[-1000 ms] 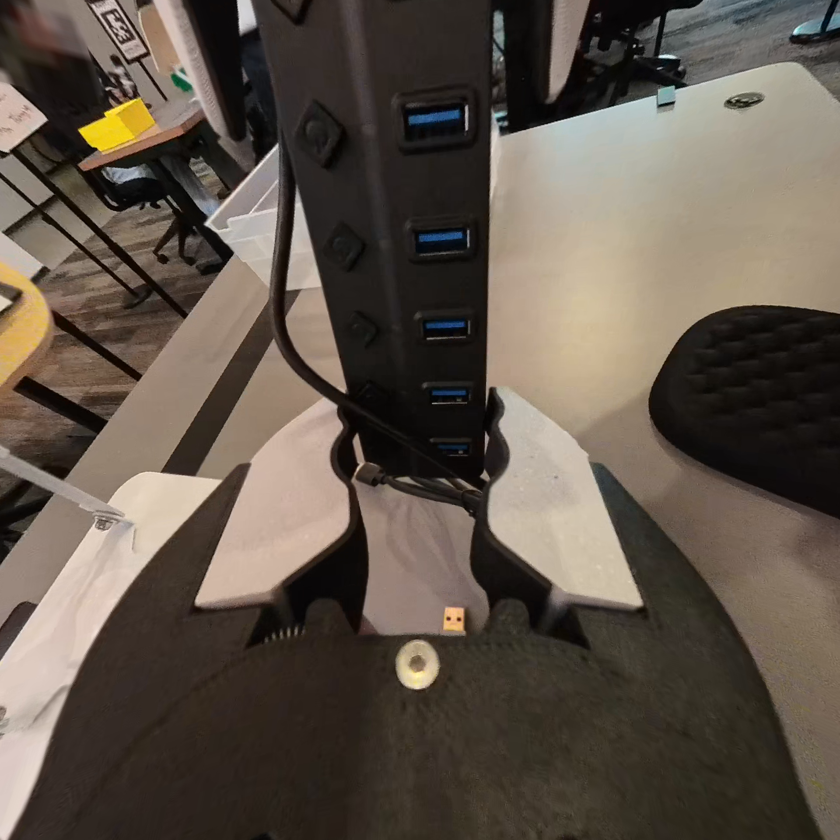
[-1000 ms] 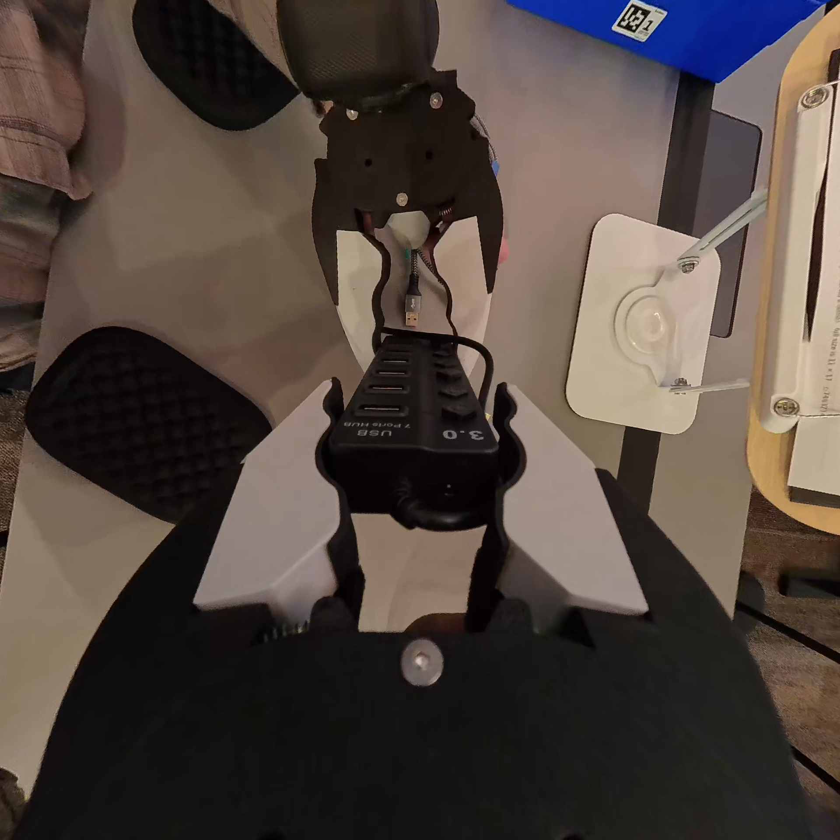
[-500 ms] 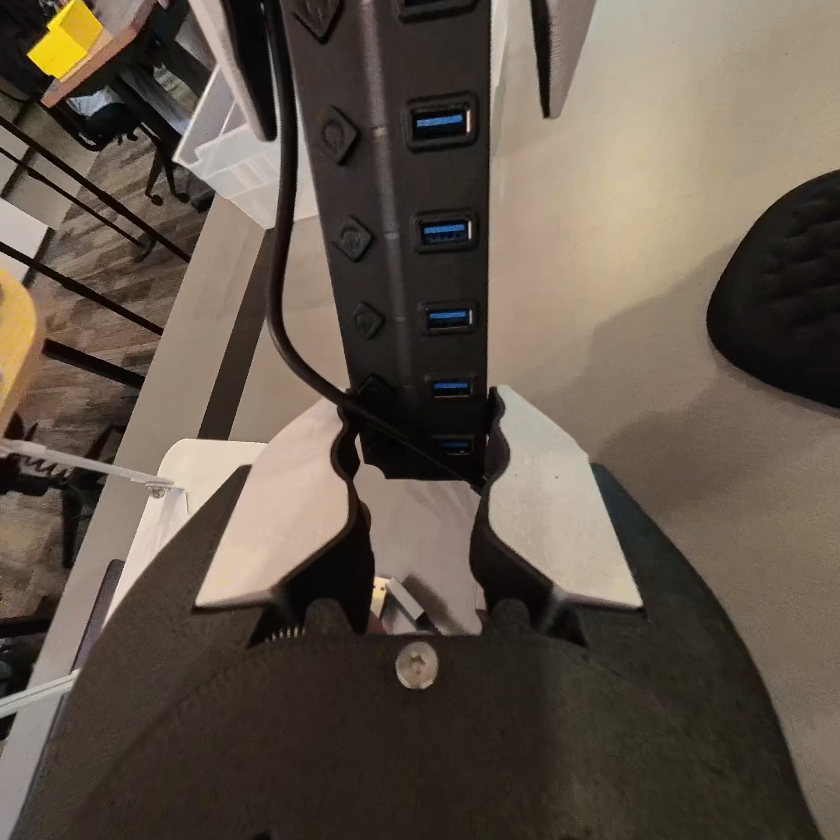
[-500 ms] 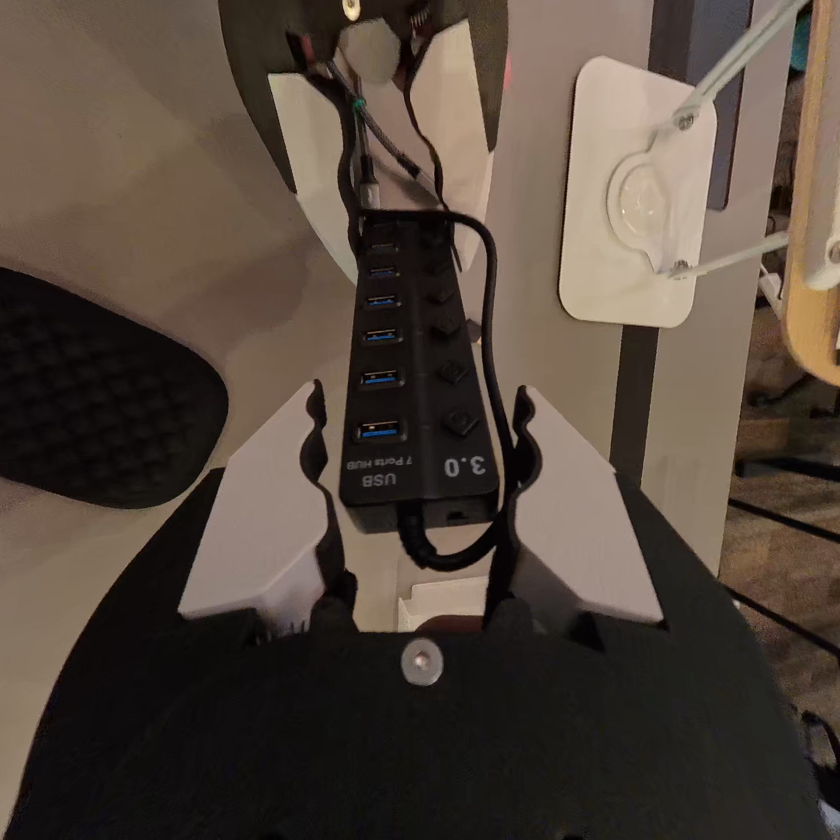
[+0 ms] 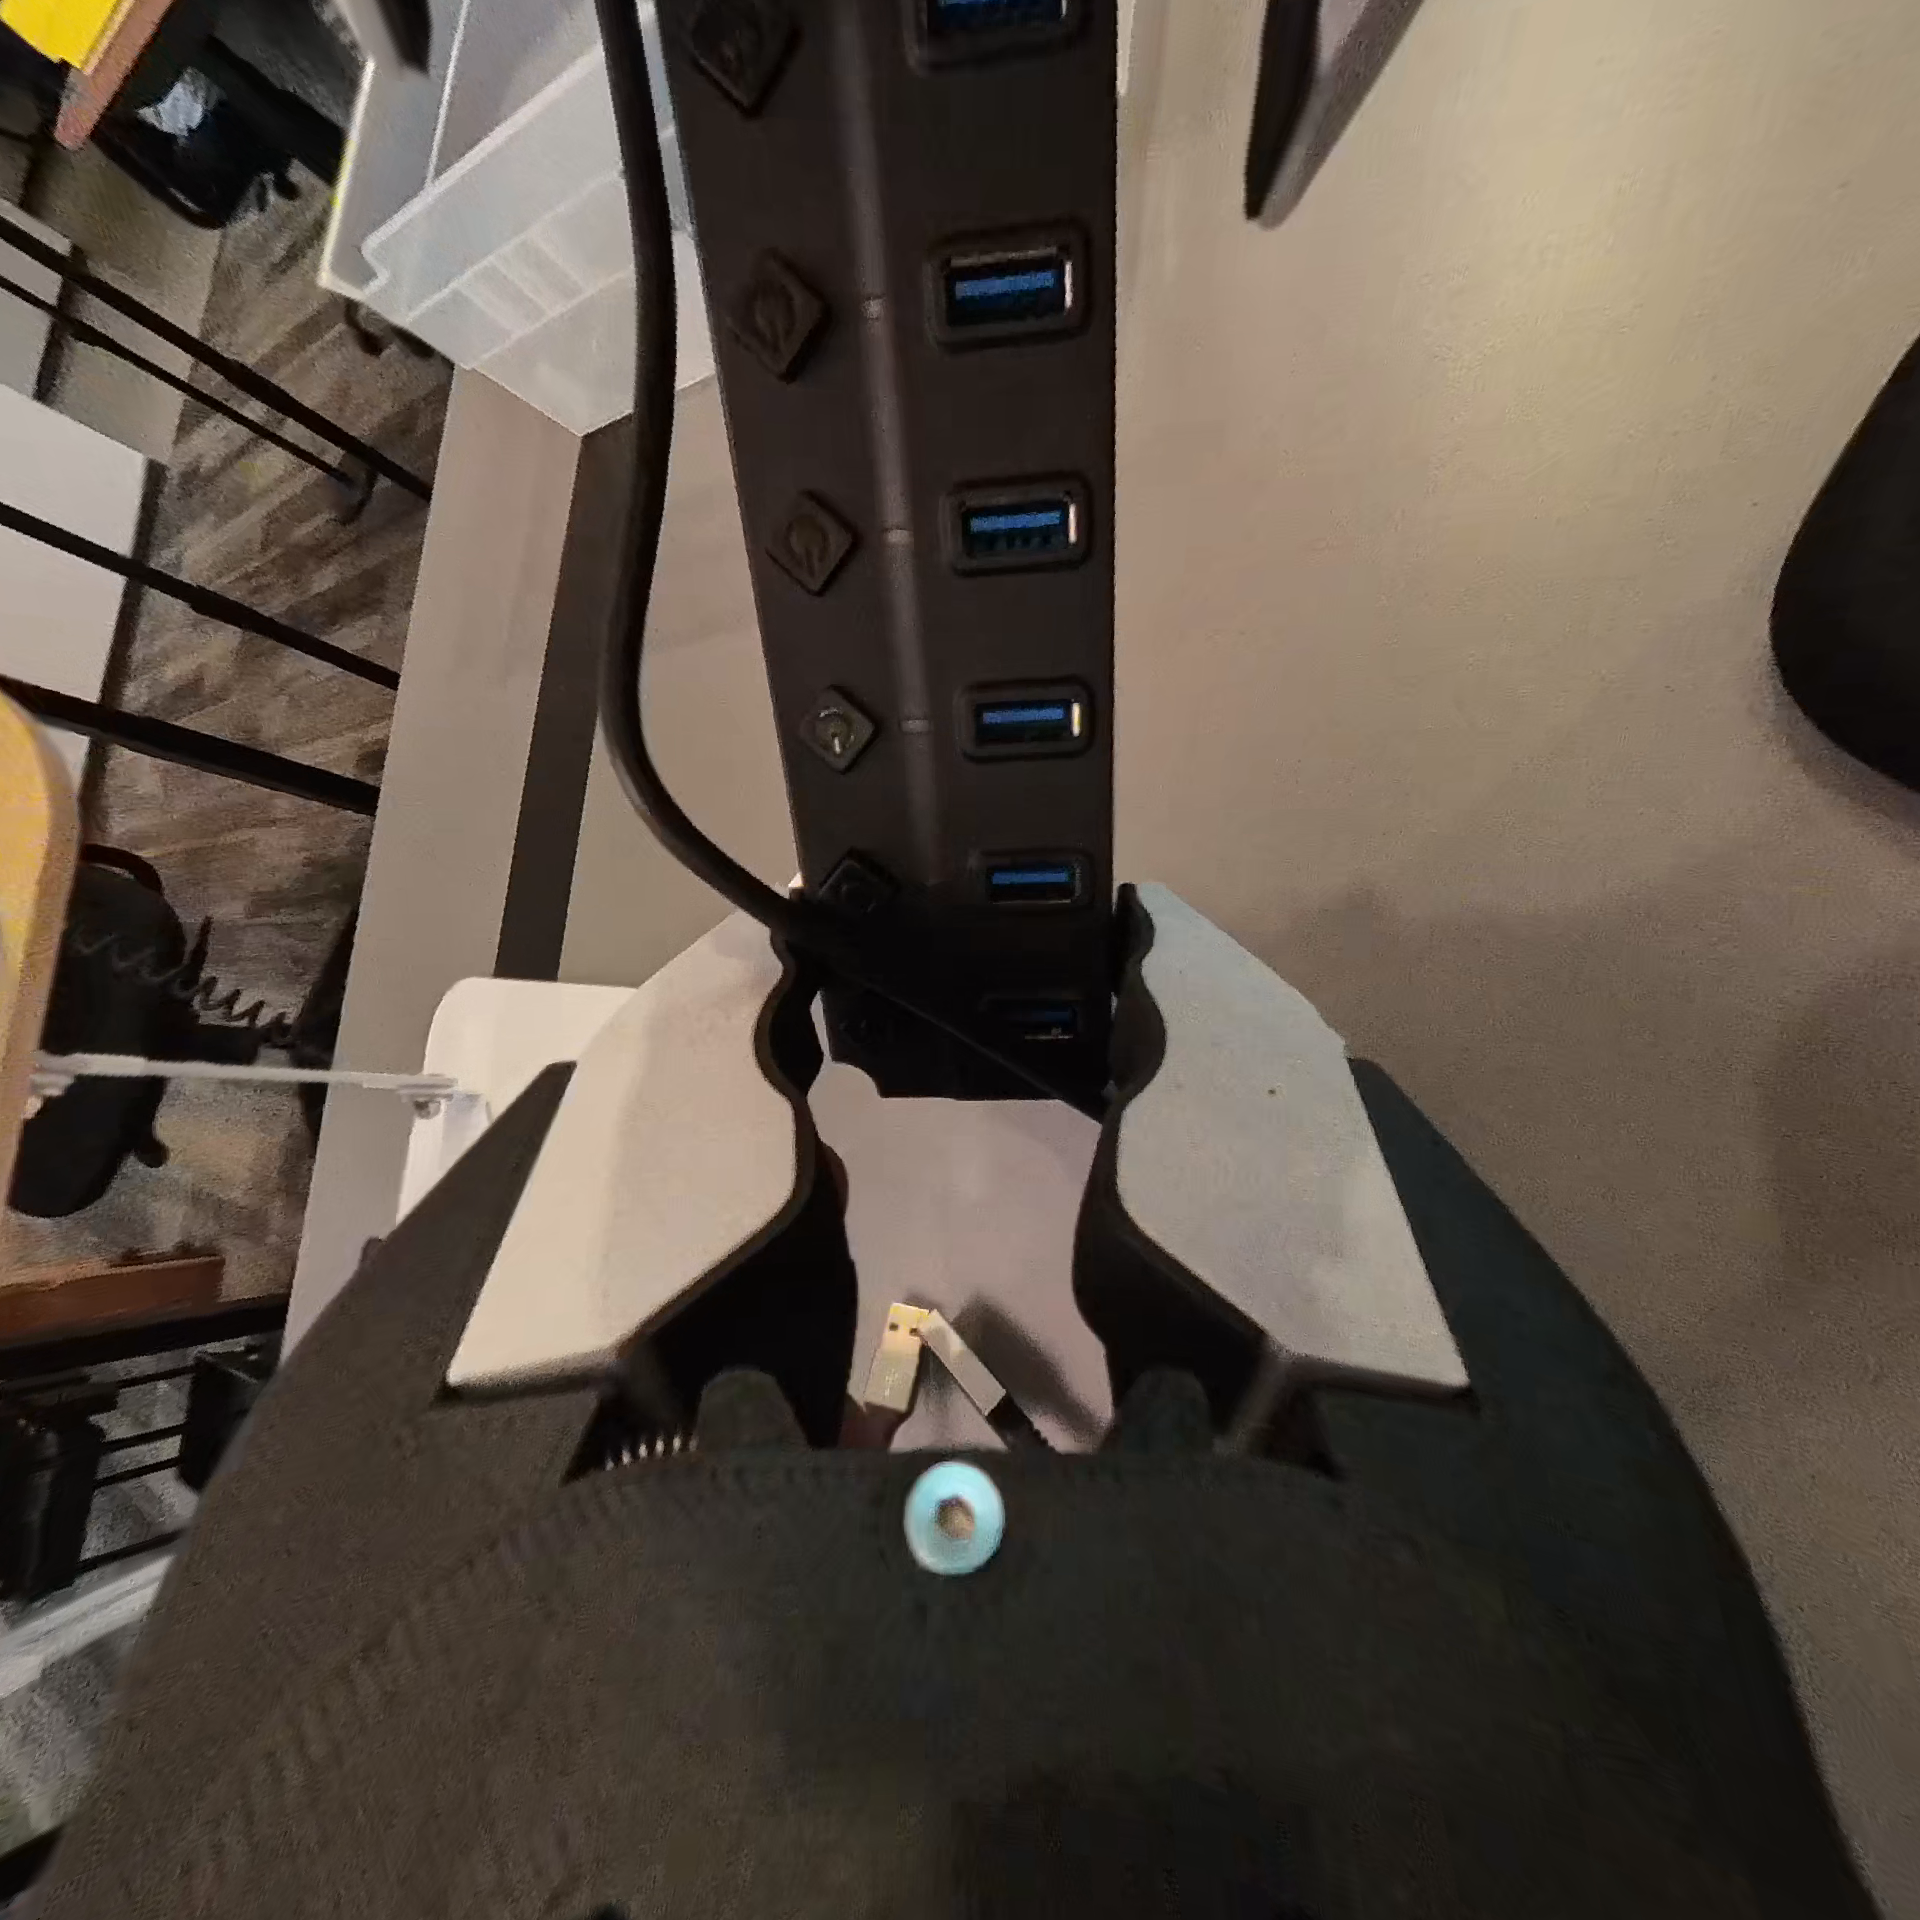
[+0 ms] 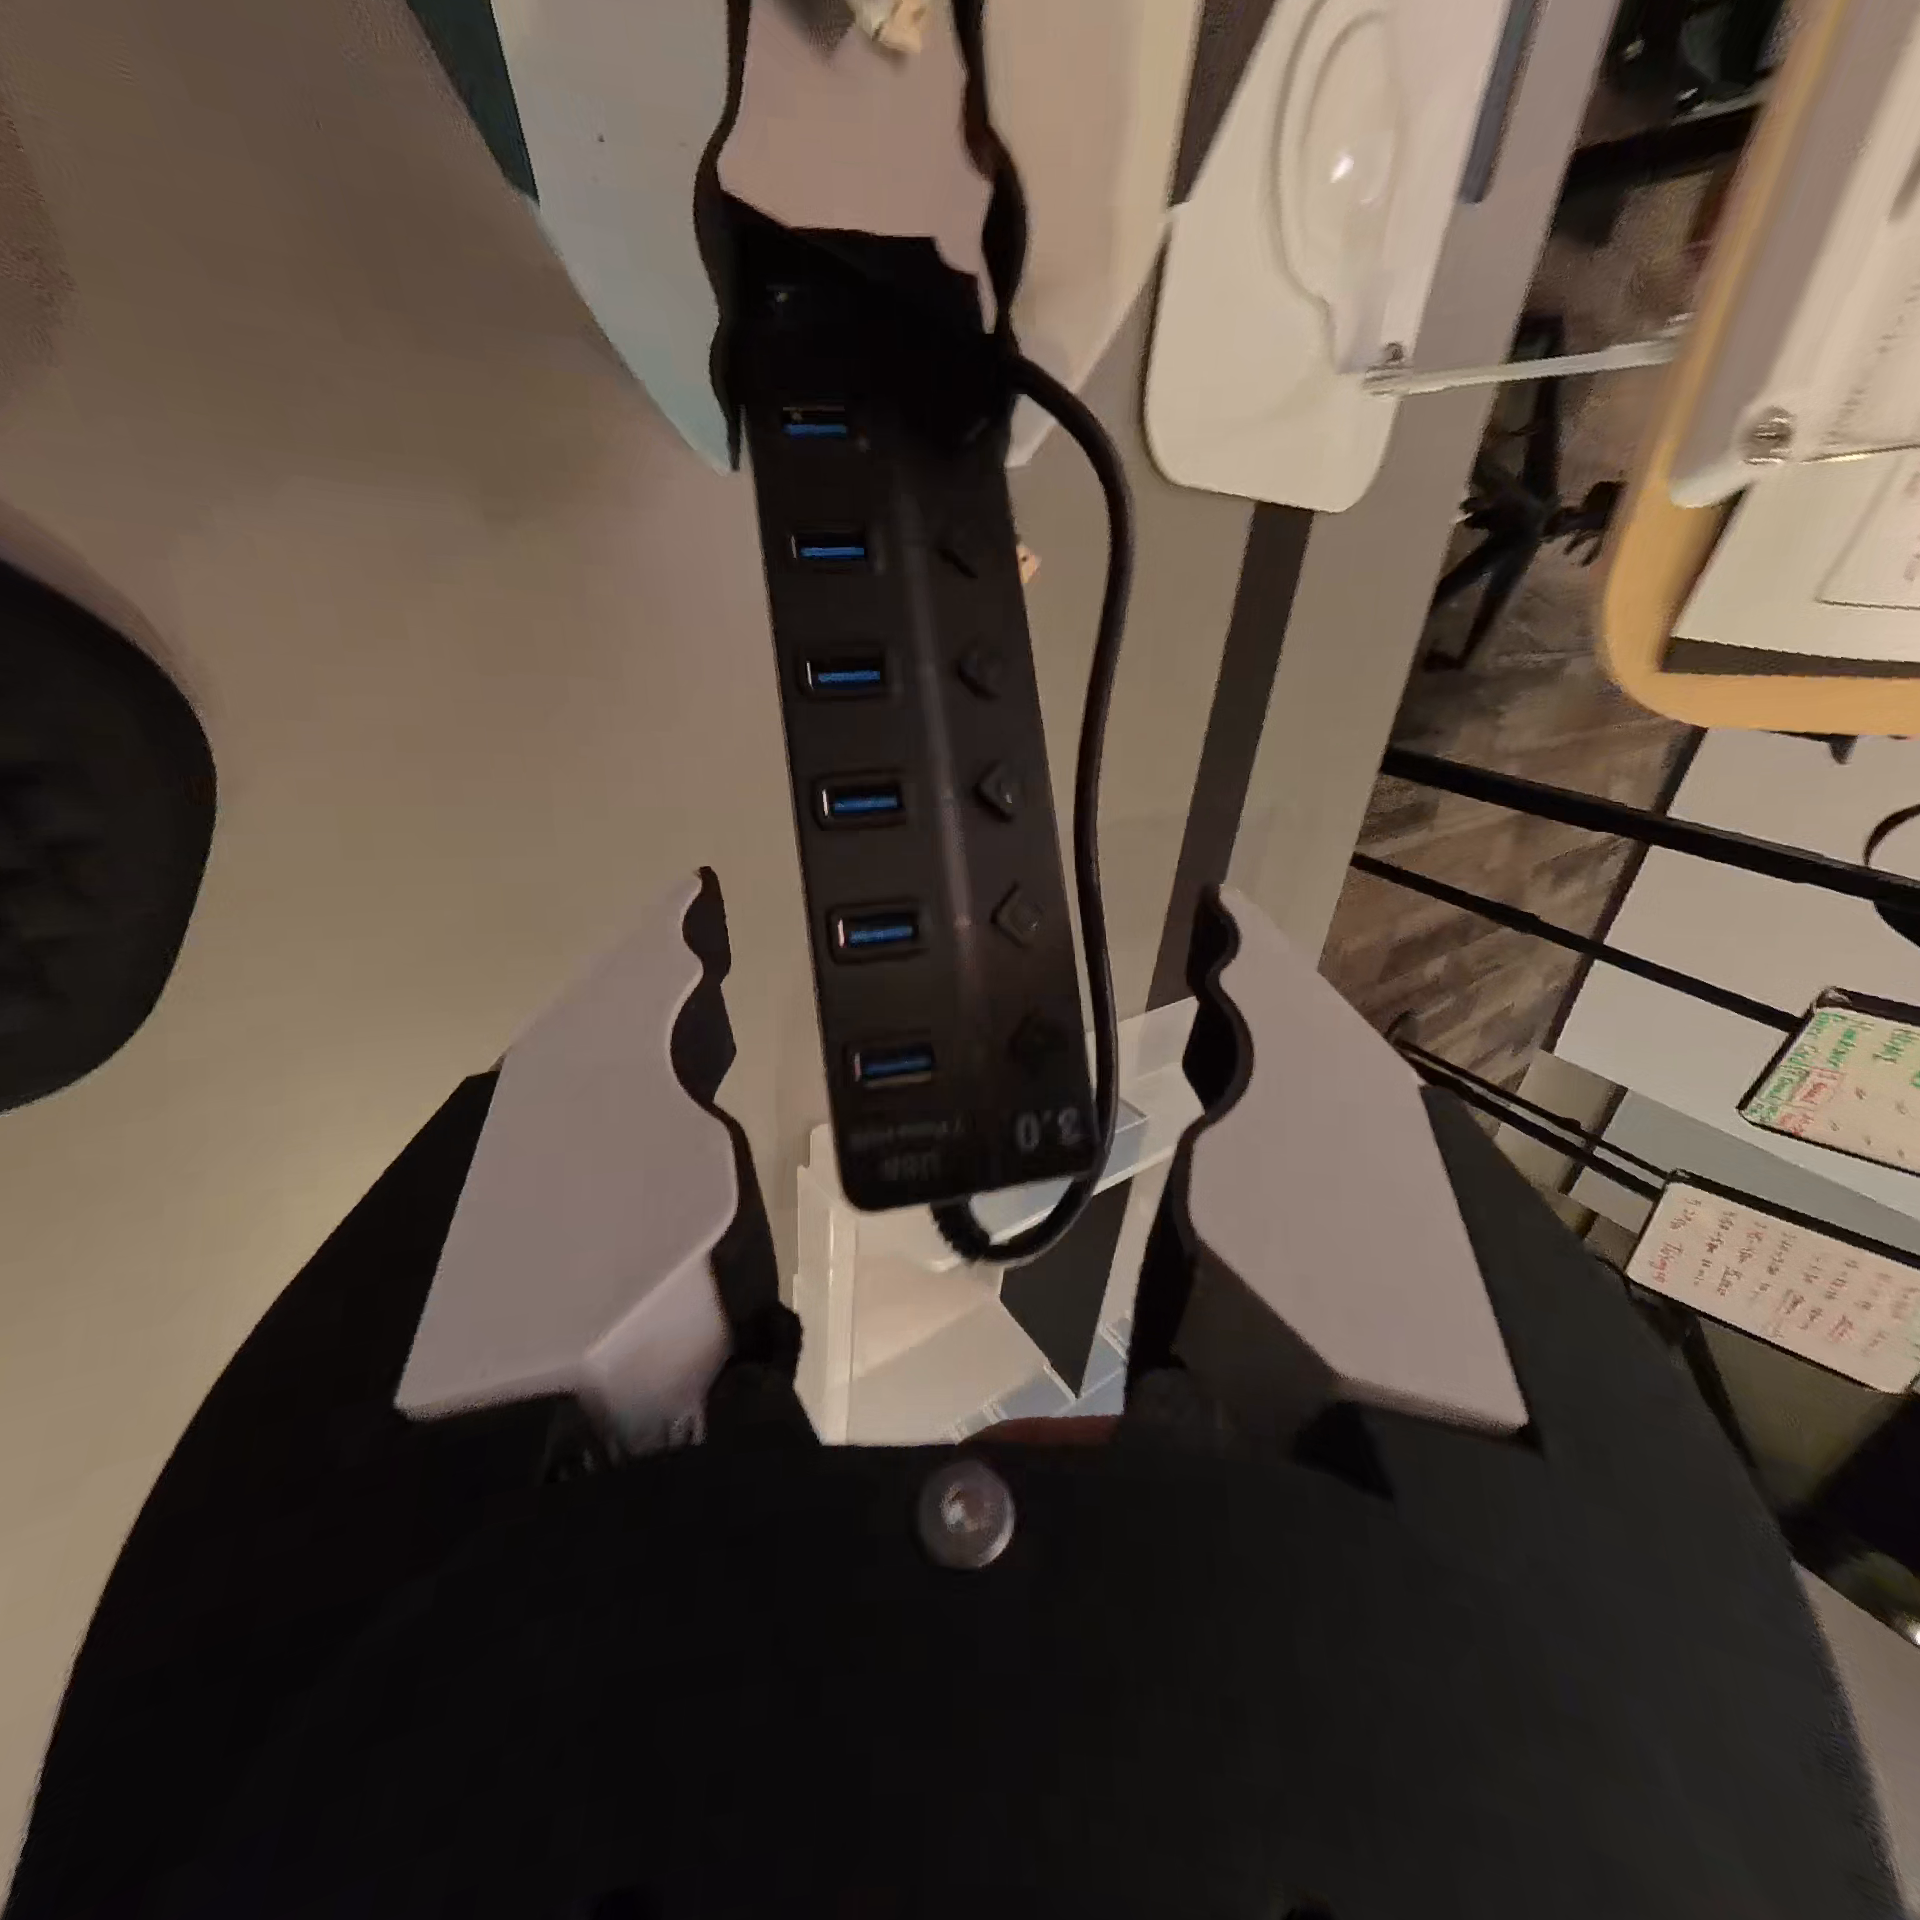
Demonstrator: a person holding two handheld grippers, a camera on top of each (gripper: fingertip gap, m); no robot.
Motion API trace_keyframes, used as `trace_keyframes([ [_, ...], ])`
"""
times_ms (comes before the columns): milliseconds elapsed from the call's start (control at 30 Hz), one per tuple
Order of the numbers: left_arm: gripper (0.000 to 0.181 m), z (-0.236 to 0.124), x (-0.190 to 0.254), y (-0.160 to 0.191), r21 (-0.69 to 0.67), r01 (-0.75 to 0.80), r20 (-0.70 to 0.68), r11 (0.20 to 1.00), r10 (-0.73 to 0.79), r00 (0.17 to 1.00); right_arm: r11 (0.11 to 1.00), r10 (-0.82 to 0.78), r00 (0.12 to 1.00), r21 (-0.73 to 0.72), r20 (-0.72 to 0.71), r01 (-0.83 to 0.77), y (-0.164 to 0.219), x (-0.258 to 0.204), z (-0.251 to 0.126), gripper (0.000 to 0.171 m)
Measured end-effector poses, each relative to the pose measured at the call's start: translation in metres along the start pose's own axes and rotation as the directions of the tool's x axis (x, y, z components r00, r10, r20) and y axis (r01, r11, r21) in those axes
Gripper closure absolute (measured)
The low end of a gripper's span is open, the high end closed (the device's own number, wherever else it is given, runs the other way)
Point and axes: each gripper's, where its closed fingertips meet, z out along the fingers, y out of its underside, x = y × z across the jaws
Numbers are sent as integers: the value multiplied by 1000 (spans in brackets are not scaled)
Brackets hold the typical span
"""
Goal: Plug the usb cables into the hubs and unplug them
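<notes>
Now, in order of size:

Table (image 5: 1507,727): pale grey, with a black pad (image 5: 1860,623) at the far right in the left wrist view; a clear bin (image 5: 499,239) sits past its edge.

Hub (image 5: 935,520): long black strip with blue ports, held in the air over the table. Its long axis runs from one gripper to the other. The port face looks up at both cameras. The printed end with the lead points at the right gripper; the plain end sits in the left one.

Left gripper (image 5: 956,997): clenched on the hub's plain end, as it was a second ago.

Right gripper (image 6: 961,997): released. A second ago it was clamped on the printed end; now its fingers stand wide on either side, not touching.

Meaning: my reading is a handover. The left gripper carries the hub alone and the right is free to fetch a plug.

Lead (image 6: 1101,727): black, loops off the printed end and back along the button side.

Plugs (image 5: 904,1361): two metal USB ends lie on the table under the left gripper, none inserted.
</notes>
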Motion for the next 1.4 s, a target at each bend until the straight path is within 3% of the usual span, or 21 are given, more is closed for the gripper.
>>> trace_keyframes([
  [100,127,1,2,-5,-32,-49,21,998,50,999,998,-28,997,-52,65,32,2,-9,14,89],
  [300,127,-2,8,-7,-37,-34,8,999,35,999,998,-6,994,58,105,0,-8,-18,26,114],
  [600,128,-16,9,-23,27,-41,-34,999,42,999,970,55,990,227,129,-84,-7,-21,18,115],
  [767,130,-29,-9,-39,111,-30,25,993,28,999,957,100,991,265,88,-120,-2,-8,8,115],
  [867,120,-40,-22,-42,130,-30,77,991,20,997,951,126,991,278,52,-135,5,5,-2,115],
  [1033,112,-81,-51,-51,263,69,163,962,-115,980,944,182,982,286,-44,-162,28,43,-28,116],
  [1167,116,-106,-79,-42,386,193,232,902,-297,926,942,227,966,279,-122,-186,55,80,-55,115],
  [1300,121,-99,-87,-14,438,292,273,850,-435,858,947,263,943,244,-205,-211,87,117,-78,114],
  [1400,122,-80,-87,11,408,309,342,859,-457,821,946,301,917,202,-260,-253,121,144,-89,114],
])
